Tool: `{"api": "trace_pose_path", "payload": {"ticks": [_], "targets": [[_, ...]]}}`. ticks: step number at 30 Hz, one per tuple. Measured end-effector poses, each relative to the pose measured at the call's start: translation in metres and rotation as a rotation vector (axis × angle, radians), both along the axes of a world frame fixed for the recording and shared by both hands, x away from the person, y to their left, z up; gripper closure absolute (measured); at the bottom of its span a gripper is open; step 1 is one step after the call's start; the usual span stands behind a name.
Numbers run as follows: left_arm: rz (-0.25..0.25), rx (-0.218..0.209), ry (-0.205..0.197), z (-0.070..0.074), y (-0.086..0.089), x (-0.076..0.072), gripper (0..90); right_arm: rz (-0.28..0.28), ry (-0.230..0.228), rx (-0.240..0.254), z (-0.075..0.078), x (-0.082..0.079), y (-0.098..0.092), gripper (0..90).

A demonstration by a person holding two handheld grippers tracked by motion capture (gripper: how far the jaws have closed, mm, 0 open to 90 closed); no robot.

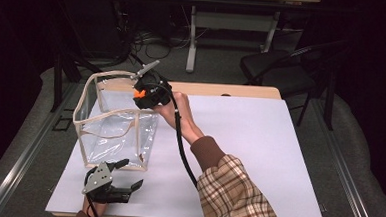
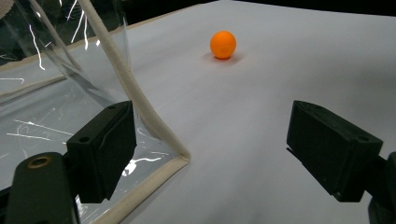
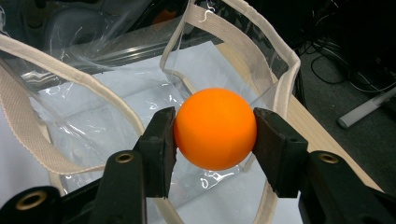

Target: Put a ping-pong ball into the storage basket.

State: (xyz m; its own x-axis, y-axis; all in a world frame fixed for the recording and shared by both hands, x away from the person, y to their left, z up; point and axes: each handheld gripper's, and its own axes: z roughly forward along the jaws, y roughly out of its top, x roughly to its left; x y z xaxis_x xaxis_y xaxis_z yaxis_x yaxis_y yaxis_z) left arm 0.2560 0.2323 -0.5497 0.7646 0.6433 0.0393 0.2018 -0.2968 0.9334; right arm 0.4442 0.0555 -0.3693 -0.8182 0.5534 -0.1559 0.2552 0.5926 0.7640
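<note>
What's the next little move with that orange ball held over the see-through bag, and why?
Probably lower it a little and open the jaws: the right gripper clamps the round orange ball above the open mouth of the clear plastic bag with cream trim.

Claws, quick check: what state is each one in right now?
Left claw: open, empty, beside the clear bag's corner.
Right claw: closed on an orange ball, held over the bag's open top.
</note>
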Motion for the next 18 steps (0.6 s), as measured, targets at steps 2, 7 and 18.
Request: {"api": "trace_pose_path", "payload": {"ticks": [2,7,18], "targets": [[0.003,0.004,0.001,0.000,0.000,0.000,15.9,-0.002,0.005,0.003,0.001,0.001,0.000,50.9],[0.002,0.006,-0.001,0.000,-0.001,0.000,15.9,-0.014,0.019,0.007,-0.003,0.006,-0.002,50.9],[-0.001,0.008,-0.002,0.000,-0.001,0.000,15.9,-0.014,0.037,-0.017,-0.008,0.014,-0.001,50.9]]}}
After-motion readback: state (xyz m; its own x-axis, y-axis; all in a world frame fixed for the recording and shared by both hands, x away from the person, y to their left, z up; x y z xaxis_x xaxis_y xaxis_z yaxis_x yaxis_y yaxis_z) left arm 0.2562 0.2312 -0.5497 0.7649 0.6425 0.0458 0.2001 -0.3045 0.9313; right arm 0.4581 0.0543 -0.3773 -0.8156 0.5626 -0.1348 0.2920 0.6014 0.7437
